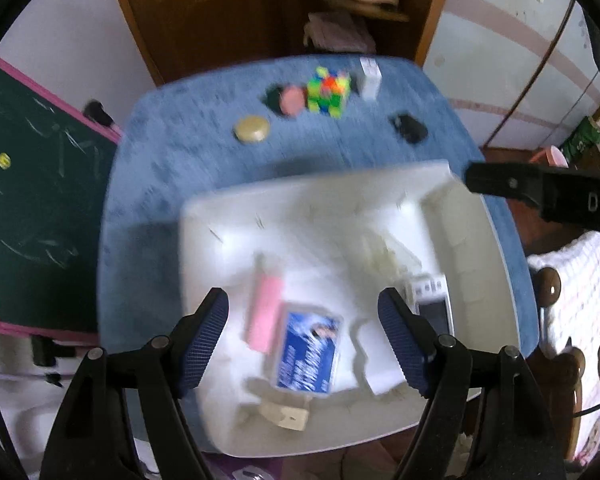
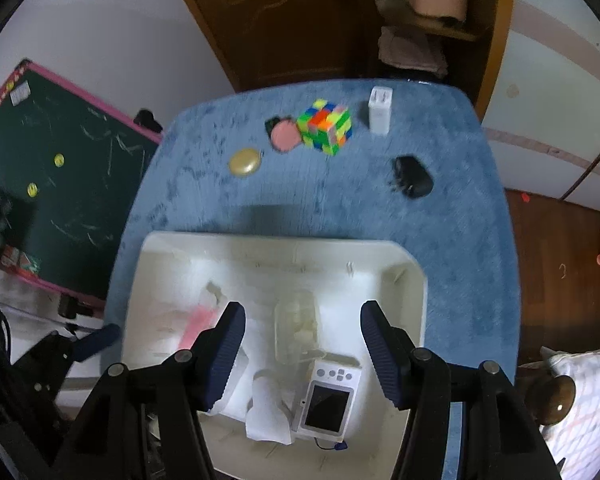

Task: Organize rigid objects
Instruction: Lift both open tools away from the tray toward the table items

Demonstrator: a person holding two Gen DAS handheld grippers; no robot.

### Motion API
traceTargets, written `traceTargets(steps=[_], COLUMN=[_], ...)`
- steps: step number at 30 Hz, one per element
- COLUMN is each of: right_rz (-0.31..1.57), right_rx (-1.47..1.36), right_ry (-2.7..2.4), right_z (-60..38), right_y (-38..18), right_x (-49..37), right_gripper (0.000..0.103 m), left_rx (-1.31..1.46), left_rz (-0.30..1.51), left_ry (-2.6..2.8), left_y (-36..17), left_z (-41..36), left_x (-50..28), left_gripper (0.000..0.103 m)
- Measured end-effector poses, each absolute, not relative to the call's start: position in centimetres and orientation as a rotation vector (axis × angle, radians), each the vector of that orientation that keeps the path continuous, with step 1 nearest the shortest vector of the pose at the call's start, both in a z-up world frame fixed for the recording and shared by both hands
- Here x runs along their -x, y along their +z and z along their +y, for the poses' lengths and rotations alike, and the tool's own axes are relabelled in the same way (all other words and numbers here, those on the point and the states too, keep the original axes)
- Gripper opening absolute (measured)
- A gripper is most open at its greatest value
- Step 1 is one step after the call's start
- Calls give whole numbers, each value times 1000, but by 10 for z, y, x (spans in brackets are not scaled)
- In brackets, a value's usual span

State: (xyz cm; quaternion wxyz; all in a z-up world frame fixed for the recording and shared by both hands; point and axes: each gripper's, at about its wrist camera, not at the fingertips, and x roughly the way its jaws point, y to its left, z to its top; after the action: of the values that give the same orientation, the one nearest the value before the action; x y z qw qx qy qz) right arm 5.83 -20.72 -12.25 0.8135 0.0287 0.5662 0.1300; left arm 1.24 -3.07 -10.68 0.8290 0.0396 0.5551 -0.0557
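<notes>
Both grippers, left gripper (image 1: 303, 322) and right gripper (image 2: 302, 346), hang wide and empty over the white bin (image 2: 414, 276). Cube (image 2: 325, 127) sits across the table; approach it squarely.

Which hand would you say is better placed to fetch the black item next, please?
Probably right: the black item lies on the right of the cloth, nearer the empty right gripper than the left gripper.

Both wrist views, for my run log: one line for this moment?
left gripper: open, empty | right gripper: open, empty | white bin: camera inside | Rubik's cube: on table
</notes>
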Motion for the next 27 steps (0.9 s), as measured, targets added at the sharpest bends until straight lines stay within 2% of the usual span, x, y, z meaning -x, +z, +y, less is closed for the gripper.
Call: traceTargets(steps=[6,10,14,21,27], right_rz=[1162,1144,1147,1226,1333], right_rx=[-79,-120,-141,-306,-604], right_ry=[233,170,109,-7,-156], right_z=[-225,-240,-252,-274,-303], right_y=[-80,-55,-44,-65,-134], right_x=[-77,-100,-123,-183,-228], right_gripper=[61,71,71,76,76], left_rx=[-110,-120,-154,-231,-278], left_rz=[1056,1019,1006,1078,1206], left_ry=[-90,-99,-116,-176,-227], left_y=[-50,-29,-25,-64,-132], left_z=[-10,-2,0,0,-1], left_x=[-50,-88,-124,-197,-254], left_gripper=[82,86,86,86,86])
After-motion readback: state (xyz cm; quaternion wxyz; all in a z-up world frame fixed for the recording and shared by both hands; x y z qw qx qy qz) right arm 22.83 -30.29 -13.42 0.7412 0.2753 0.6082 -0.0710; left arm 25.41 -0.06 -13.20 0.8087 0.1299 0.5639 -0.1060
